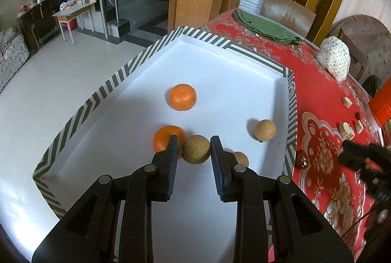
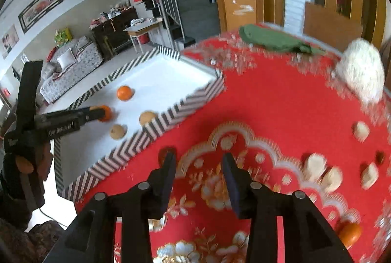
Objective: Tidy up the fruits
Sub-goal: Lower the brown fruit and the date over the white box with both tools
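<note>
A white tray with a striped rim (image 1: 290,101) holds two oranges (image 1: 182,96) (image 1: 166,140) and three small brown round fruits. My left gripper (image 1: 193,144) is open over the tray, its fingers on either side of one brown fruit (image 1: 196,149), with small gaps. The other brown fruits lie at the right (image 1: 265,130) and behind the right finger (image 1: 242,159). My right gripper (image 2: 199,160) is open and empty above the red tablecloth (image 2: 281,104); a dark red fruit (image 2: 163,155) lies by its left fingertip. The tray also shows in the right wrist view (image 2: 171,114).
On the red cloth lie several pale chunks (image 2: 316,164), an orange (image 2: 350,233) at the lower right, a white net bag (image 2: 361,72) and a green cloth (image 2: 273,39). Wooden chairs stand behind the table. The floor drops off left of the tray.
</note>
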Available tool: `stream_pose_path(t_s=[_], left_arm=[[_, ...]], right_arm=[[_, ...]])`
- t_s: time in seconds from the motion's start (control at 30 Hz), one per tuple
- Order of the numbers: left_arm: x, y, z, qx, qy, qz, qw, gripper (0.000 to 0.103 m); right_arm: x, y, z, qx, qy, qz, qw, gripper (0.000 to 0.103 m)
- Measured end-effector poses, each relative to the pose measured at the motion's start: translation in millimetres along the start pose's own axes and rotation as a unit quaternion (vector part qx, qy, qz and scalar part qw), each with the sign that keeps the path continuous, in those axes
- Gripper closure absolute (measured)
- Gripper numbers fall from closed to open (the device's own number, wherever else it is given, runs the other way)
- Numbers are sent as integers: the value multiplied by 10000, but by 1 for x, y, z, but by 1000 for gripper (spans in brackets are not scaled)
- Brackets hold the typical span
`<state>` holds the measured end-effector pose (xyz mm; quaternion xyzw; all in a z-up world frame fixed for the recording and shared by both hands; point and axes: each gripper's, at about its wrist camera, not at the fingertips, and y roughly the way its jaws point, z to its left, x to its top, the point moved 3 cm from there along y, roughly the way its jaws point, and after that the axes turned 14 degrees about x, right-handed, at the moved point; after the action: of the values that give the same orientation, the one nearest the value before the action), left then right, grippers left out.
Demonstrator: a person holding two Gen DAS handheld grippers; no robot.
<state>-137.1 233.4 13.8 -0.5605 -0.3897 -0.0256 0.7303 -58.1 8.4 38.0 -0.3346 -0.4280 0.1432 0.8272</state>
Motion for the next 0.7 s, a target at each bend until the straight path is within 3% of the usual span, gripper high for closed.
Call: stream_pose_path(t_s=[0.2,0.37,0.47,0.7], left_arm=[[-2,-6,4,-4,27,-42,10000,78],[-3,-7,12,56,-23,-26,10000,78],[-3,-6,17,89,-64,-15,9999,78],[-6,-4,22,121,-102,43,9999,78]], right_arm=[[2,41,23,255,-350,354,9984,65],[8,72,20,11,-549,644,9964,68],[6,71,22,-32,-749,726,9945,79],[7,61,21,-76,-821,748,9938,82]])
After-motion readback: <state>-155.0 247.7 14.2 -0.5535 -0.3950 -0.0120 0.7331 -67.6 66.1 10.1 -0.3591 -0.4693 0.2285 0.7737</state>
